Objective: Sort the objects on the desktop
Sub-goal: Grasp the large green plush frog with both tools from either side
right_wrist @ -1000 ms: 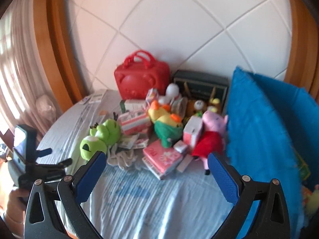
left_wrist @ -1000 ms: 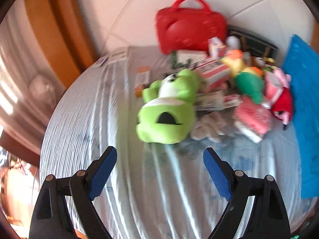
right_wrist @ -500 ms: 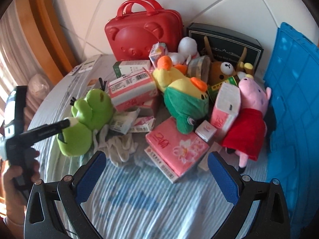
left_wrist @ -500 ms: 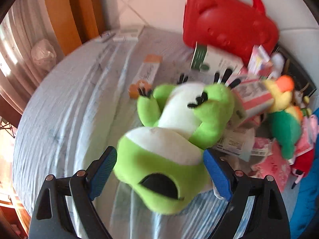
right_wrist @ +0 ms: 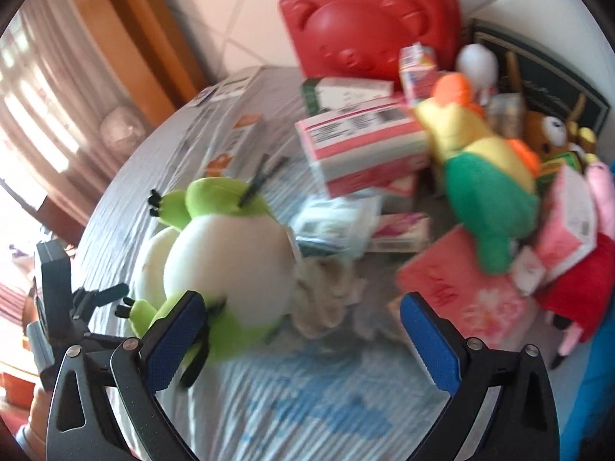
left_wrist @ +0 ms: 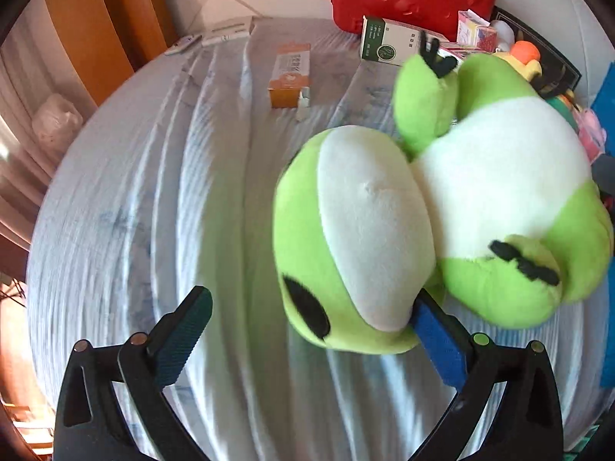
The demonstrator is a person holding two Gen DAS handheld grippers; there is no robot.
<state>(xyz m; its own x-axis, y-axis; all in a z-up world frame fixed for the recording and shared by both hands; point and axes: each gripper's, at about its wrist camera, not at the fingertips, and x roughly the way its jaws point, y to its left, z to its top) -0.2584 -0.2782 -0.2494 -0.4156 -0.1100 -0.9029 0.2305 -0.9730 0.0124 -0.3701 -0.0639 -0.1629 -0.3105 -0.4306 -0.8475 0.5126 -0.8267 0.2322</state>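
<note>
Green plush (left_wrist: 357, 238) — bare sheet (left_wrist: 153, 199) leftward

A home bedroom: a bed spread with a pale blue-and-white striped sheet (left_wrist: 161, 199) is backed by a white quilted, padded headboard (right_wrist: 246, 7) framed in orange-brown wood (left_wrist: 96, 27). Pinkish-brown pleated curtains (right_wrist: 42, 115) hang at far left. Soft toys, among them a lime-green and white plush frog (left_wrist: 423, 223), lie heaped before a red hard-shell bear-face carry case (right_wrist: 369, 23).
</note>
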